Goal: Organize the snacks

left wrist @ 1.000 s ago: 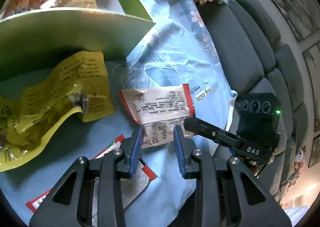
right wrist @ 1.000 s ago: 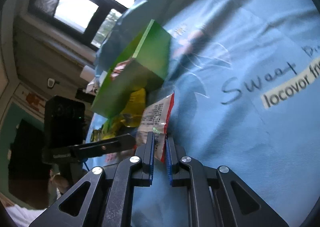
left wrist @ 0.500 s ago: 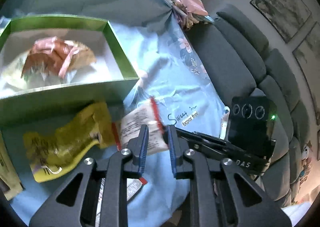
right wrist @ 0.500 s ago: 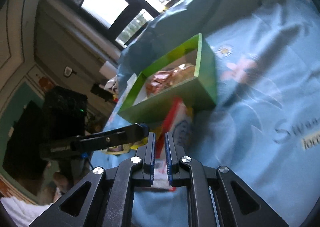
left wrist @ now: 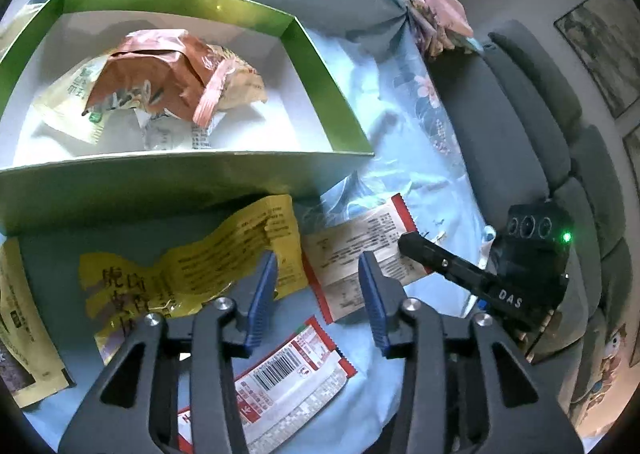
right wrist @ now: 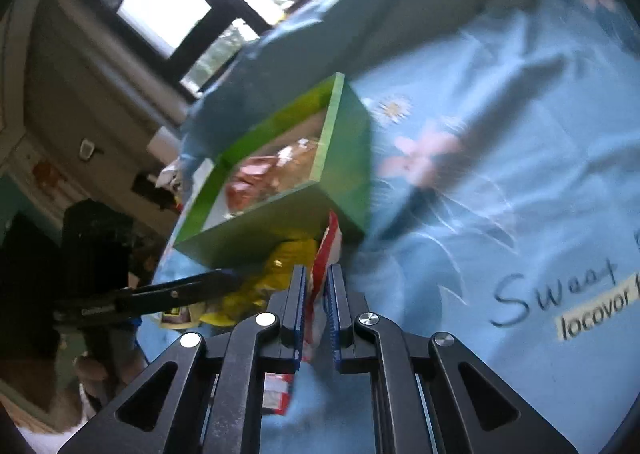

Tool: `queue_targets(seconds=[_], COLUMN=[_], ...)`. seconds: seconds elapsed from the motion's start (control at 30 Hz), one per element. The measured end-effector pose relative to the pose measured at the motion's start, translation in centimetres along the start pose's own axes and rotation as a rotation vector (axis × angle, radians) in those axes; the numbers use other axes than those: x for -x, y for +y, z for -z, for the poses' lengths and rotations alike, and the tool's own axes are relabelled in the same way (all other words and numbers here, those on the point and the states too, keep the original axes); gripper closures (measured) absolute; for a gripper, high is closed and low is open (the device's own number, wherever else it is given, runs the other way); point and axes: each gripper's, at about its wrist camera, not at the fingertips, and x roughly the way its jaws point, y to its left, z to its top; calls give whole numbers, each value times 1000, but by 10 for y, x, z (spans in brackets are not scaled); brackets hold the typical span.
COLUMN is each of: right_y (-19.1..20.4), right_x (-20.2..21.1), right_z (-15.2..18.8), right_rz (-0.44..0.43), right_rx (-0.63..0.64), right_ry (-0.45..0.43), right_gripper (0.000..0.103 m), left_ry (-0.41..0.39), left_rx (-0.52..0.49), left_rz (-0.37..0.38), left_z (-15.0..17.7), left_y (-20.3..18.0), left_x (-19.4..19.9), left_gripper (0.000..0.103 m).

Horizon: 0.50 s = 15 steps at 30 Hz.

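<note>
A green box [left wrist: 304, 58] with a white inside stands on the blue cloth and holds several snack packets [left wrist: 160, 78]. My left gripper [left wrist: 316, 278] is open and empty, above a yellow pouch [left wrist: 208, 266] and a white-and-red packet [left wrist: 360, 250]. My right gripper [right wrist: 318, 286] is shut on that white-and-red packet [right wrist: 326, 250] by its right end and lifts it edge-on just in front of the box [right wrist: 280, 230]. The right gripper's finger [left wrist: 448, 262] shows over the packet in the left wrist view.
A second white-and-red packet [left wrist: 288, 378] lies under my left gripper. Another yellow packet [left wrist: 16, 318] lies at the far left. A grey sofa [left wrist: 540, 126] runs along the right. The blue cloth [right wrist: 500, 182] has printed writing.
My left gripper opened and let go of the white-and-red packet. My right gripper stayed shut on it and raised it toward the box. Both views shifted to show more of the box.
</note>
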Motion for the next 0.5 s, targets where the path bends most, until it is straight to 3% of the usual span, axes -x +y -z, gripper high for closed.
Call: queue_targets(seconds=[0.07, 0.17, 0.3, 0.5], right_y=[-7, -13, -21, -28], right_x=[-1, -2, 3, -3], right_z=[1, 2, 0, -3], right_rz=[49, 74, 102, 94], right_rx=[-15, -26, -41, -65], right_ry=[6, 23, 9, 42], right_gripper=[83, 52, 50, 50], left_ry=[23, 68, 150, 204], left_rx=[-3, -18, -17, 113], left_rz=[9, 36, 41, 61], left_z=[0, 4, 10, 9], left_y=[-4, -11, -20, -8], left_x=[-7, -16, -37, -49], left_gripper=[59, 49, 47, 43])
